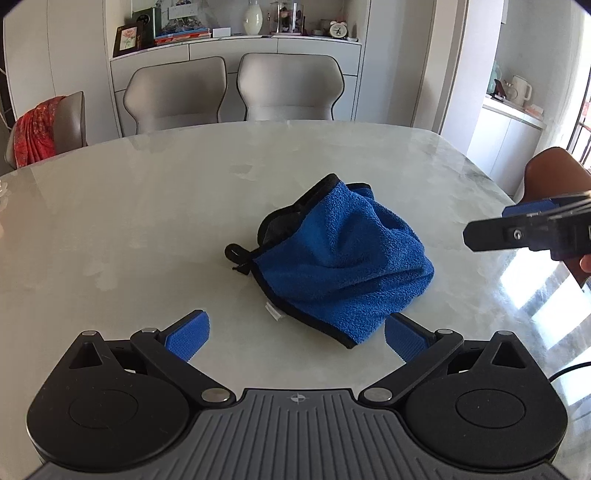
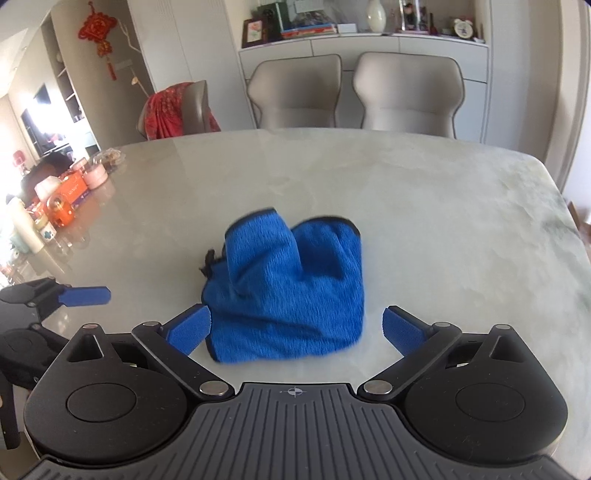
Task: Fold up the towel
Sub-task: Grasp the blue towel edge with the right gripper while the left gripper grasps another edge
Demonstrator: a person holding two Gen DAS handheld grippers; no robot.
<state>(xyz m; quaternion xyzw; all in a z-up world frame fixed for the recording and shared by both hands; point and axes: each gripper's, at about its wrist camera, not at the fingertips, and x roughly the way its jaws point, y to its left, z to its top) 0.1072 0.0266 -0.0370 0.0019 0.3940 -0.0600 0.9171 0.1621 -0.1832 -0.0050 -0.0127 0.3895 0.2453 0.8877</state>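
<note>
both grippers, left (image 1: 297,338) and right (image 2: 296,329), spread wide; crumpled towel (image 1: 343,258) hides its underside

I'm working in a home dining room, going by what surrounds the pale marble table (image 1: 147,206). Two grey padded chairs (image 1: 236,90) stand at its far side, and a third chair draped with a red cloth (image 2: 164,110) sits at its left end. Behind the chairs a white sideboard (image 1: 236,48) carries a vase (image 1: 253,16), books, a framed picture (image 1: 127,38) and an alarm clock (image 1: 337,28). A red knot ornament (image 2: 98,31) hangs on the wall left of the table.
</note>
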